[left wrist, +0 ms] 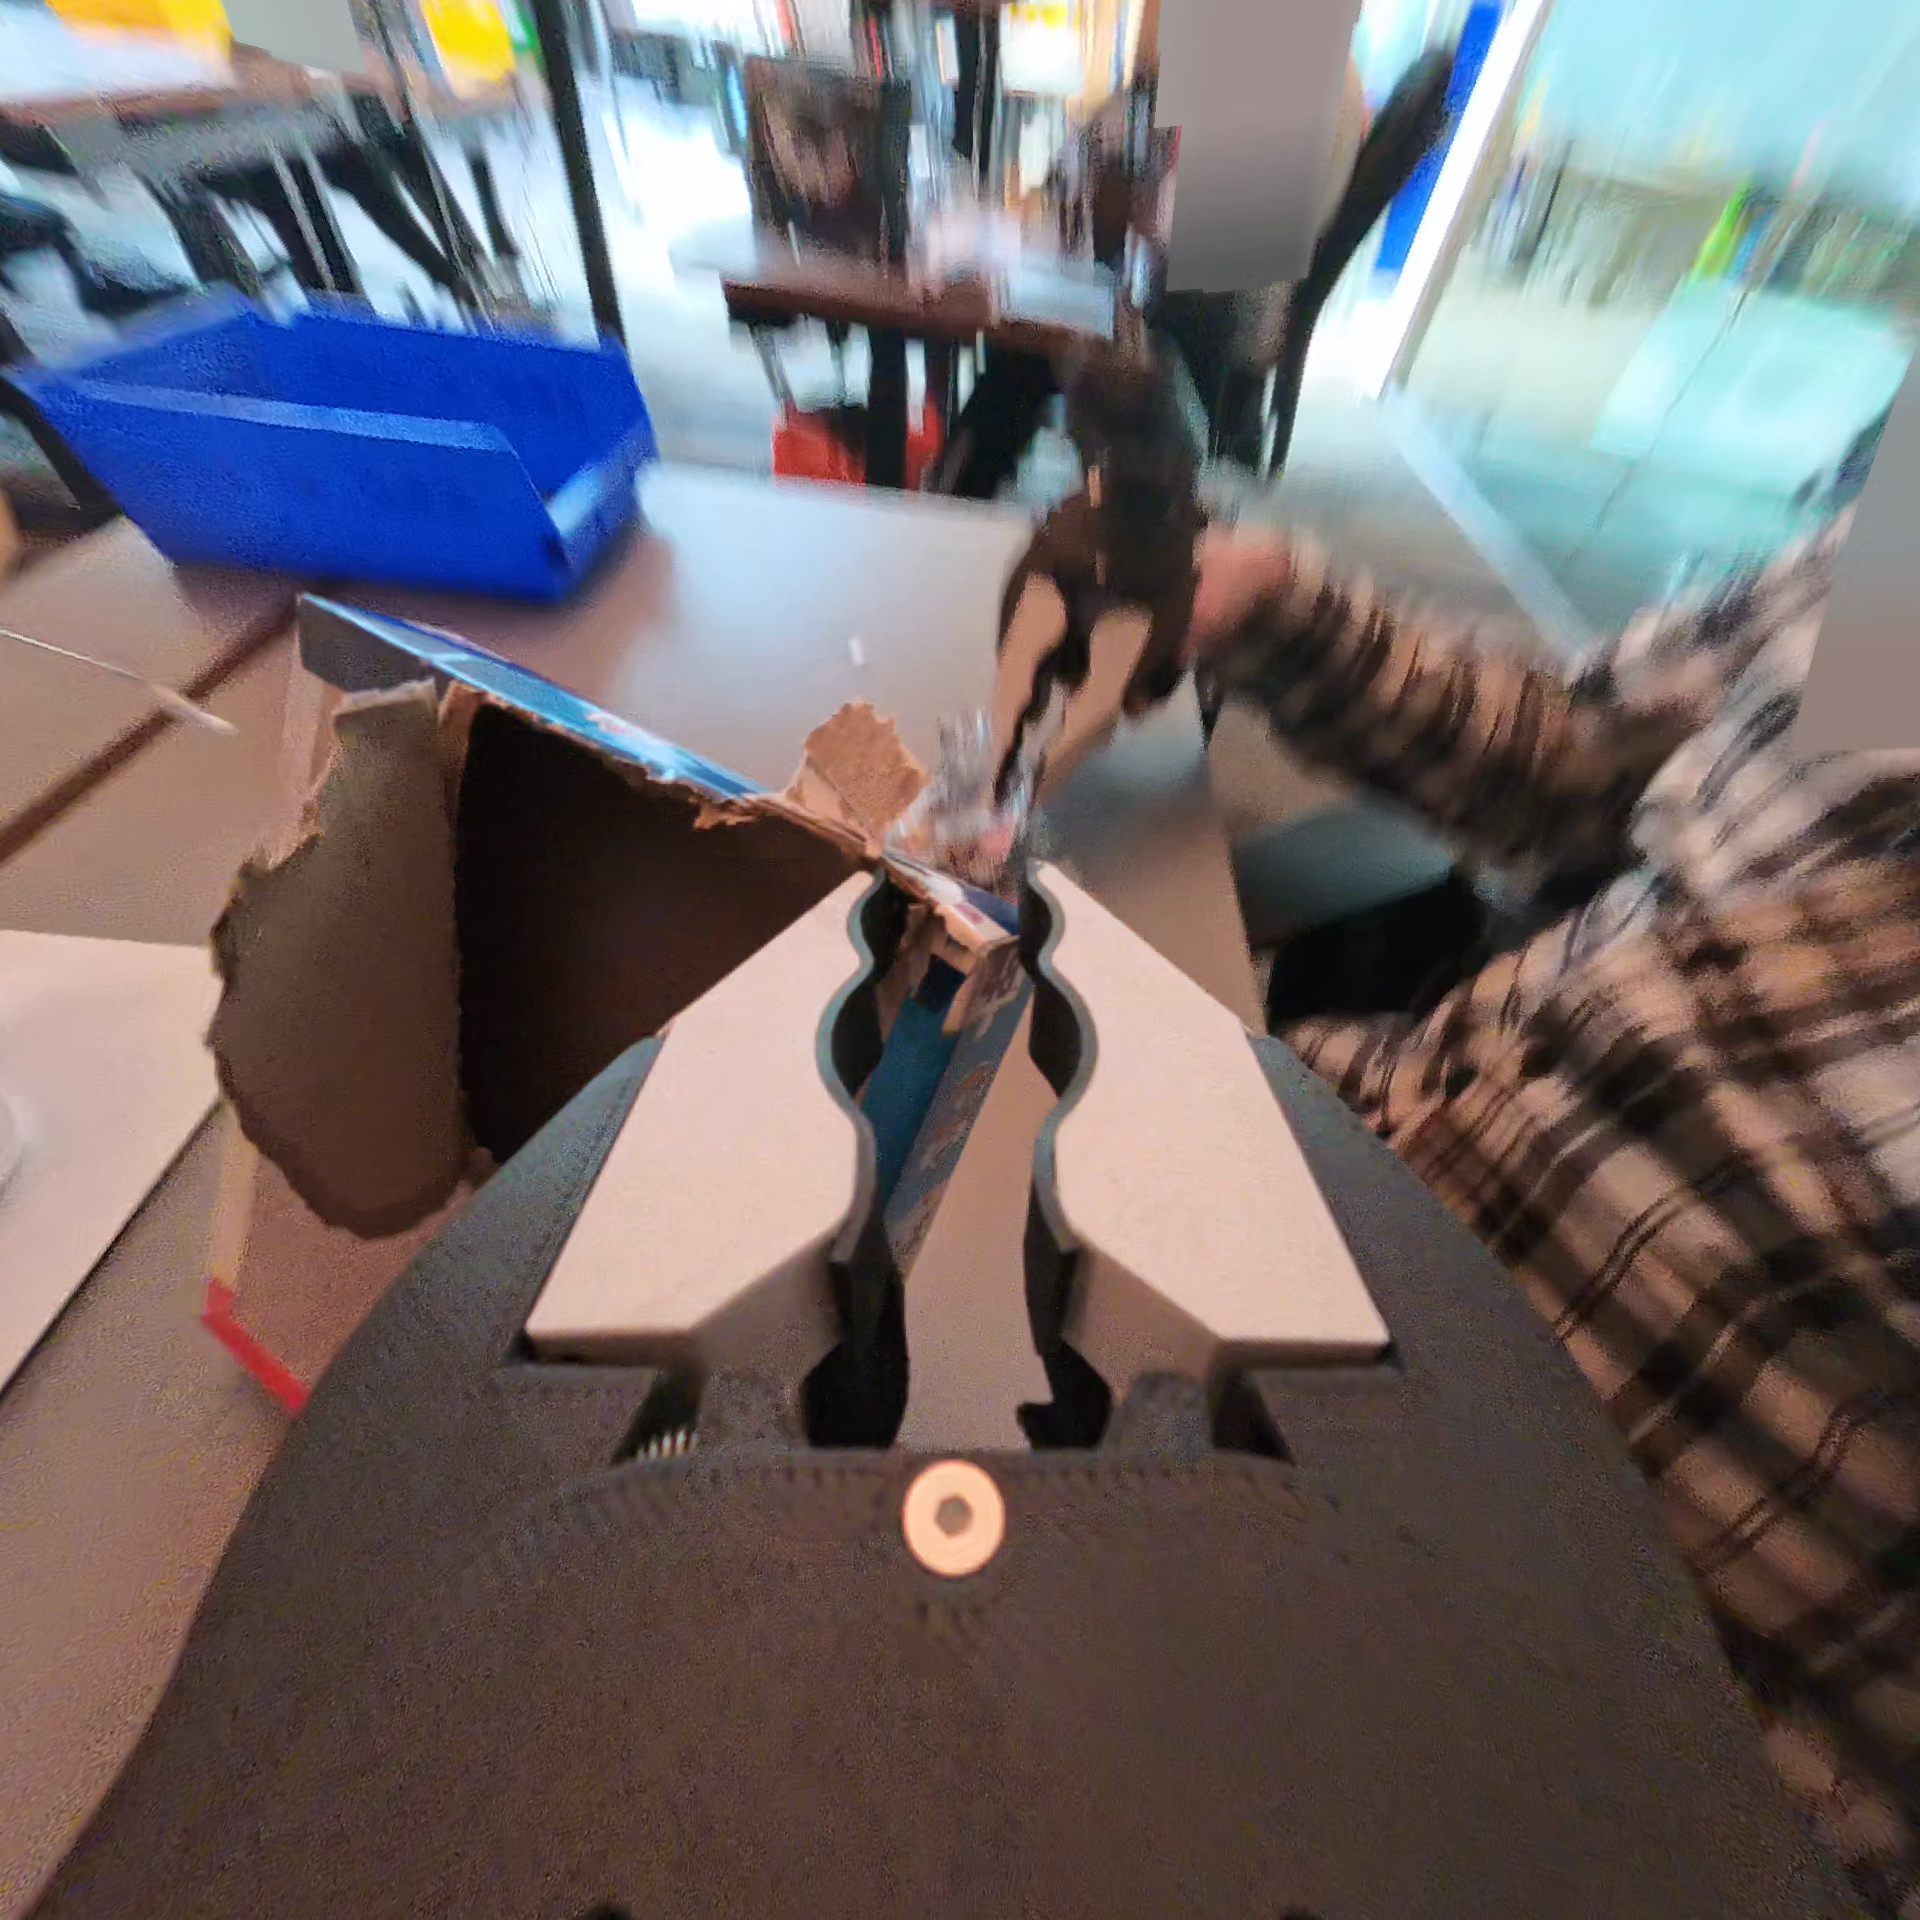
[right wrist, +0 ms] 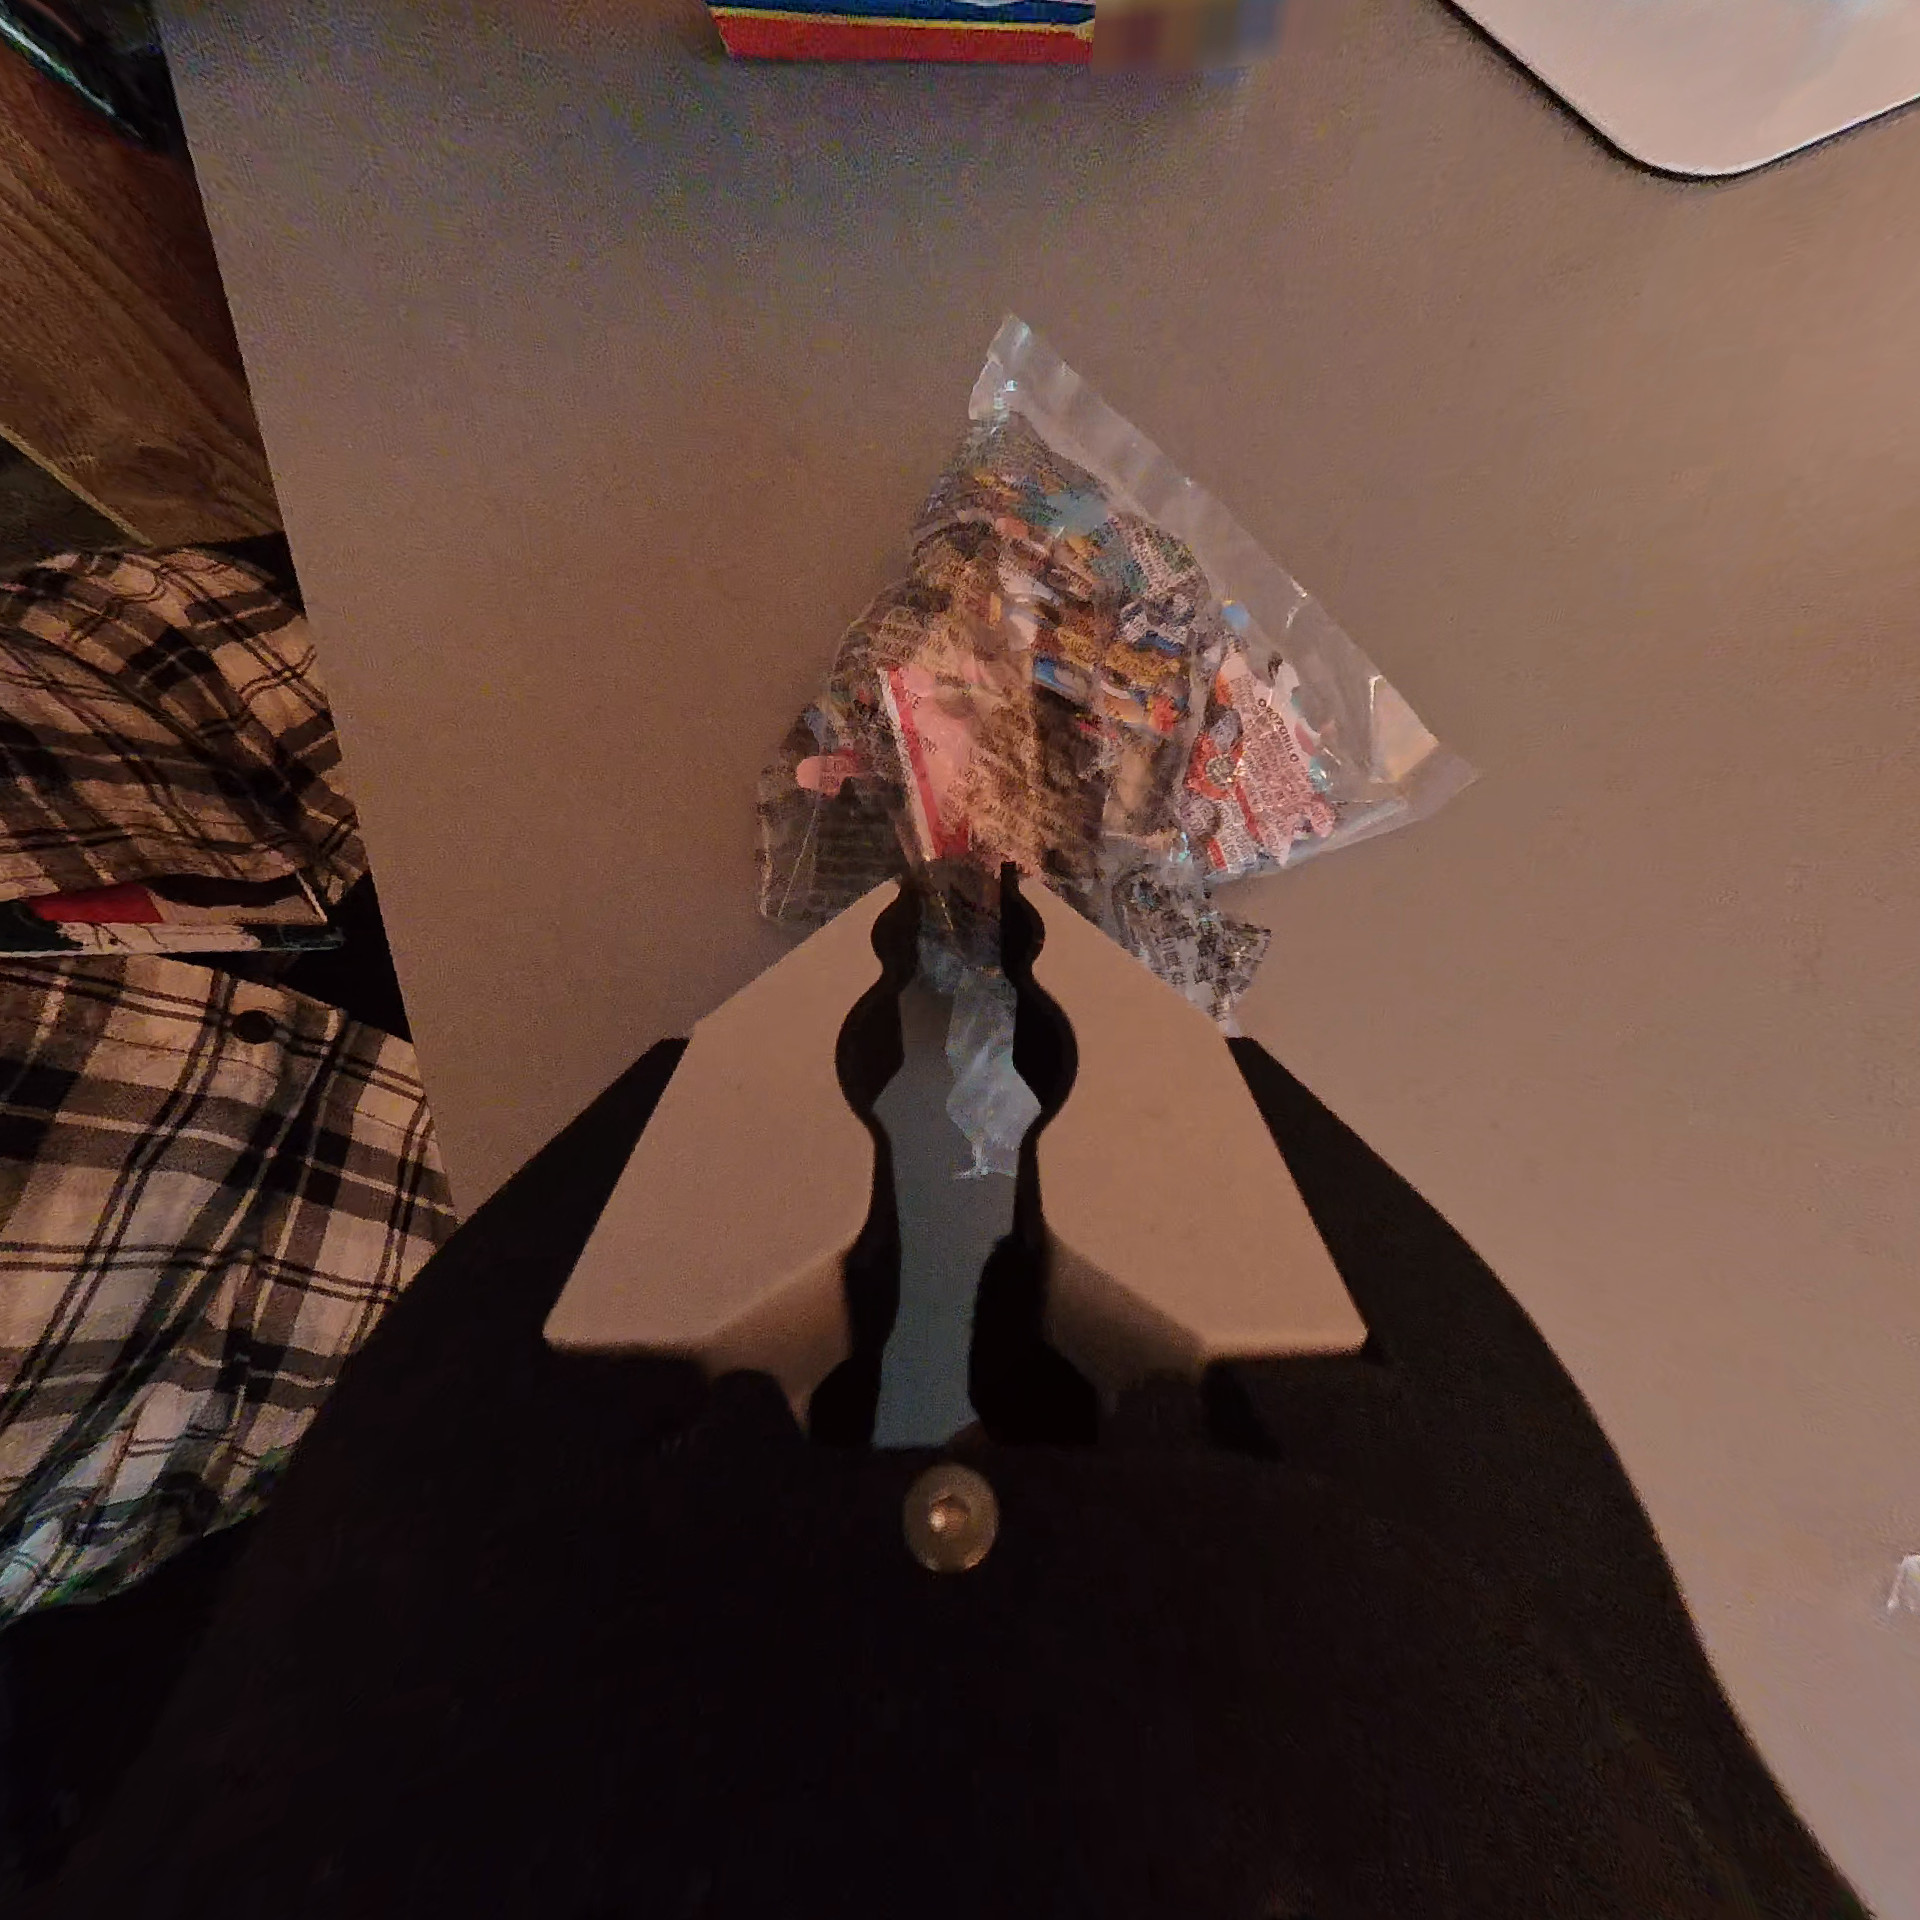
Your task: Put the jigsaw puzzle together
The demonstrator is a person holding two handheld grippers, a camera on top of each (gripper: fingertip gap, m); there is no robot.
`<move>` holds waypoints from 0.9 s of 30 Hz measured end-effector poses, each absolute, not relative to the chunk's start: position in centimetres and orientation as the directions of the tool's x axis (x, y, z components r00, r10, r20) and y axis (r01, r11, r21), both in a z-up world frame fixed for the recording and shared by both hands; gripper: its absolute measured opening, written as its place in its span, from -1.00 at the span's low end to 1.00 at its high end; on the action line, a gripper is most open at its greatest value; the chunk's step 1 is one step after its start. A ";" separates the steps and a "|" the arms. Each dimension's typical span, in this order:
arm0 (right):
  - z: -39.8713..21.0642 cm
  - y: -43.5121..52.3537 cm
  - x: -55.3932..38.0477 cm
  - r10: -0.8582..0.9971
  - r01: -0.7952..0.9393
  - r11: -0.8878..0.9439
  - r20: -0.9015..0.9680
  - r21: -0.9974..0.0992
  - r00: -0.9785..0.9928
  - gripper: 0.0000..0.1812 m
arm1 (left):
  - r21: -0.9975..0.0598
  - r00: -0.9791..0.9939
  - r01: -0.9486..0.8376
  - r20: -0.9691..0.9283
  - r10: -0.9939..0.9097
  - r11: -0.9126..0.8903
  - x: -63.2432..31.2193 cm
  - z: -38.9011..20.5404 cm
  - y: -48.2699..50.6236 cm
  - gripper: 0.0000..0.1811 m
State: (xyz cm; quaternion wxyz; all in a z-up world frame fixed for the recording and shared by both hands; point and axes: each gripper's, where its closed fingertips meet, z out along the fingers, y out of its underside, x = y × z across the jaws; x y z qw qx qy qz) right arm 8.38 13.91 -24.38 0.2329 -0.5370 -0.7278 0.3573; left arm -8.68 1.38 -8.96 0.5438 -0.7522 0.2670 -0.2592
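Observation:
My left gripper (left wrist: 951,883) is shut on the edge of a torn blue cardboard puzzle box (left wrist: 540,914), which lies open with its brown inside facing the camera. My right gripper (right wrist: 956,883) is shut on the torn end of a clear plastic bag of jigsaw pieces (right wrist: 1091,665). The bag hangs over the grey table (right wrist: 623,416). In the left wrist view the right gripper (left wrist: 1029,769) shows blurred just beyond the box, with the bag (left wrist: 977,800) at its tips.
A blue plastic bin (left wrist: 343,447) stands at the table's back left. A person's plaid sleeve (left wrist: 1455,727) reaches in from the right. A white board corner (right wrist: 1714,83) lies at the far right, and a red and blue box edge (right wrist: 904,26) at the far side. The left gripper's tips are roughly 25 centimeters from the right gripper's.

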 end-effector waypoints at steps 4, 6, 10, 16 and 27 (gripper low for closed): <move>-24.0 13.8 8.0 0.945 0.599 0.170 -0.044 -0.782 -0.324 -0.85 | -0.947 0.658 0.205 0.320 -0.682 -0.246 -15.5 -6.4 -0.1 -0.74; -23.9 13.7 8.0 0.943 0.597 0.169 -0.047 -0.784 -0.329 -0.84 | -0.934 0.694 0.295 0.356 -0.626 -0.204 -19.1 -6.3 -0.3 -0.73; -23.7 13.7 8.0 0.941 0.591 0.167 -0.052 -0.789 -0.334 -0.83 | -0.952 0.817 0.273 0.304 -0.490 -0.136 -22.5 -6.0 -1.2 -0.25; -23.4 13.7 7.7 0.938 0.579 0.157 -0.063 -0.800 -0.341 -0.82 | -0.976 0.938 0.066 0.132 -0.319 -0.209 -22.1 -7.6 -0.3 -0.05; -22.9 14.1 7.4 0.939 0.569 0.158 -0.055 -0.807 -0.339 -0.78 | -0.940 0.926 -0.169 -0.048 -0.374 -0.298 -20.5 -9.5 4.3 -0.53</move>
